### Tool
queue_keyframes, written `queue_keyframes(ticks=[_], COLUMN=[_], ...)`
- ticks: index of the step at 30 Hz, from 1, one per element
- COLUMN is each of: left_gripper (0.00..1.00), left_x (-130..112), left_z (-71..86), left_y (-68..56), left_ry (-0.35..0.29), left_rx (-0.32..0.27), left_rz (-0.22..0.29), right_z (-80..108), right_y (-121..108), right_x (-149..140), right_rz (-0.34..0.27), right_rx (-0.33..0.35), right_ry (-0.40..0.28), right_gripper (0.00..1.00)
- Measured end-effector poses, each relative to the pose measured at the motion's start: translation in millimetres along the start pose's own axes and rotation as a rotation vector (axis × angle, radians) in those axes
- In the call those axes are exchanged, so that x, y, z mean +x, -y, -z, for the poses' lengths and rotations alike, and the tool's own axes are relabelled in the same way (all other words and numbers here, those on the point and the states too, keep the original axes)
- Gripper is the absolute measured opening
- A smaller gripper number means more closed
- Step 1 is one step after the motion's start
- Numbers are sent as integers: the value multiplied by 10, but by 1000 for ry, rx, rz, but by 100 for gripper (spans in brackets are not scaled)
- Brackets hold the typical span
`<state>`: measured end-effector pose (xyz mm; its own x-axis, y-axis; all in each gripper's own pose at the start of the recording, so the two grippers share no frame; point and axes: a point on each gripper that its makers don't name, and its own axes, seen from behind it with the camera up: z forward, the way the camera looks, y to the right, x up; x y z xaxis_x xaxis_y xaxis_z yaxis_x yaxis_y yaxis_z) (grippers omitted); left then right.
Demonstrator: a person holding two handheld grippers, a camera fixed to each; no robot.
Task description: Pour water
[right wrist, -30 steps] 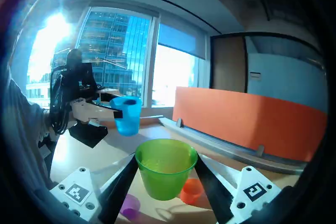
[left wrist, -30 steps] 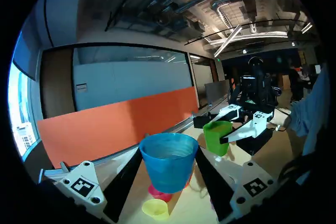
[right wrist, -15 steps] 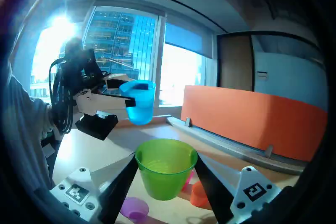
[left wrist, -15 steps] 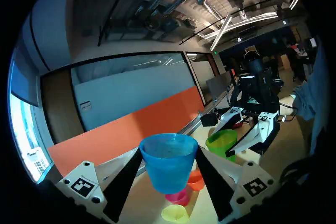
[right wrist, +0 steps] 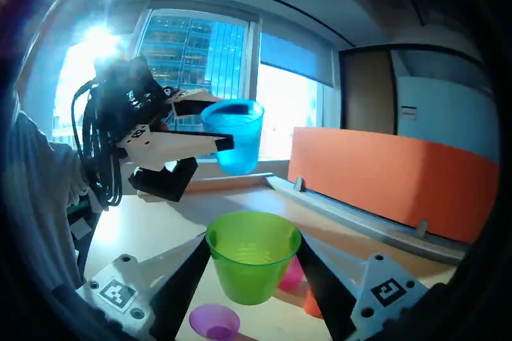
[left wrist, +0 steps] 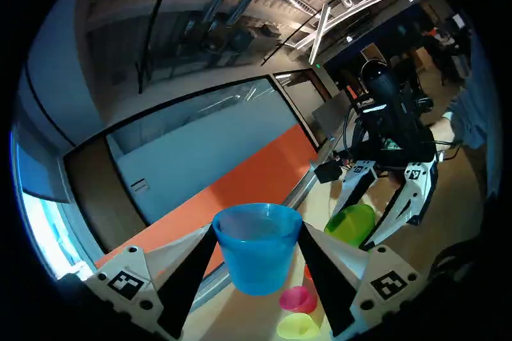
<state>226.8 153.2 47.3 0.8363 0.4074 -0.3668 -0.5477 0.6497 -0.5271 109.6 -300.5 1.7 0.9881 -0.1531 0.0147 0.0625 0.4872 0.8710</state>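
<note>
**Pouring, approach step.** The left hand-held gripper [left wrist: 256, 242] is closed to cup width on the blue cup [left wrist: 256, 264], both fingers pressing its sides. In the right gripper view this cup hangs near upright, above and to the far left of the green cup [right wrist: 253, 267]. The right hand-held gripper [right wrist: 253, 254] clamps the green cup likewise, low over the worktop [right wrist: 147, 226]. No water is falling. The next move probably calls for carrying the blue rim over the green mouth, then tipping slowly. The water level in either cup is hard to make out. A pink cup [left wrist: 297, 298], a yellow cup [left wrist: 297, 328] and a purple cup [right wrist: 214, 323] on the worktop are partly hidden.
</note>
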Motion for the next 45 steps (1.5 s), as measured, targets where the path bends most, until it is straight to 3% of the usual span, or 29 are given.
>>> queue_keyframes(ticks=[29, 45], left_gripper=[87, 87], left_x=[345, 433], left_z=[-155, -196], left_y=[28, 18], left_ry=[-7, -13], left_rx=[22, 34], left_rz=[-365, -494], right_z=[-132, -119], right_y=[224, 231], right_x=[-70, -78], right_rz=[-2, 0], right_rx=[63, 66], right_ry=[5, 6], right_gripper=[92, 92])
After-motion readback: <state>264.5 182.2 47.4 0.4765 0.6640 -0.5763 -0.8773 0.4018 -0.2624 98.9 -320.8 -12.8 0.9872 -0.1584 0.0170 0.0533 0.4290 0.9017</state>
